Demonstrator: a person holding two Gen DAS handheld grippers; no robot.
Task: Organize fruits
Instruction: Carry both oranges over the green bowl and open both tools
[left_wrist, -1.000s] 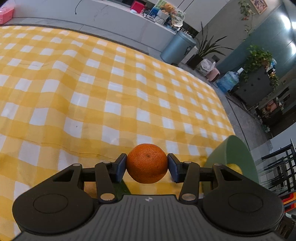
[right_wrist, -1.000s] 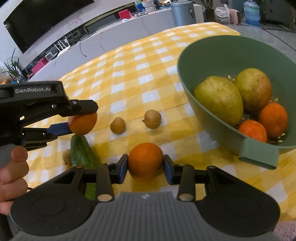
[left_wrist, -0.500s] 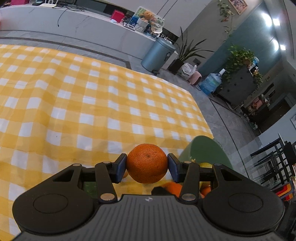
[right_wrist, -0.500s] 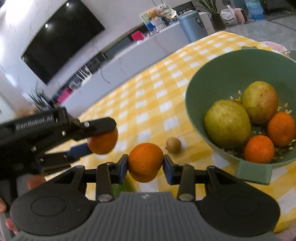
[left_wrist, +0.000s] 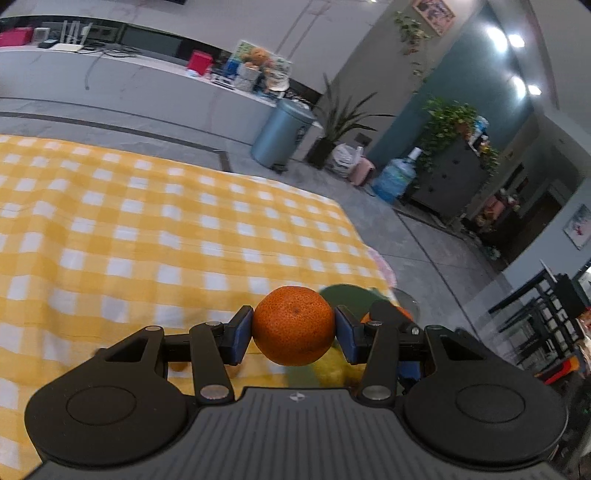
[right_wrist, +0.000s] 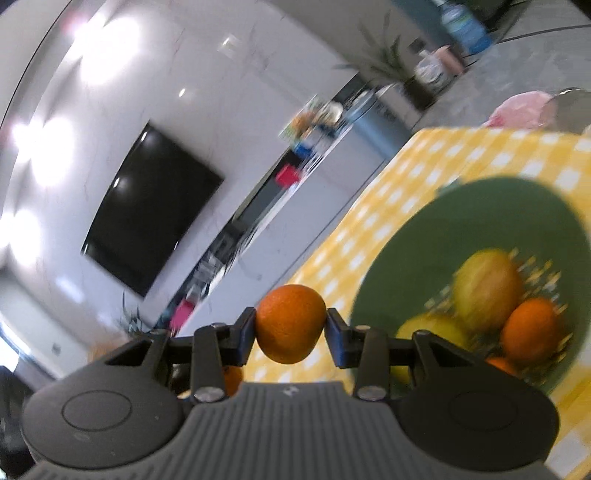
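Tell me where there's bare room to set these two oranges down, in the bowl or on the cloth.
In the green bowl, the far wall and left side are bare; the pears and oranges crowd its near right. The yellow checked tablecloth is open beyond the left gripper, up to its far edge.

Grey floor (left_wrist: 436, 236) underfoot, a blue bin (left_wrist: 280, 134) by the long white counter (left_wrist: 129, 88), a black TV (right_wrist: 147, 210) on the marble wall, ceiling spotlights (left_wrist: 513, 40) glaring.

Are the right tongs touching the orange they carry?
Touching. The right wrist view shows the right tongs with both pads pressed against the orange, no gap.
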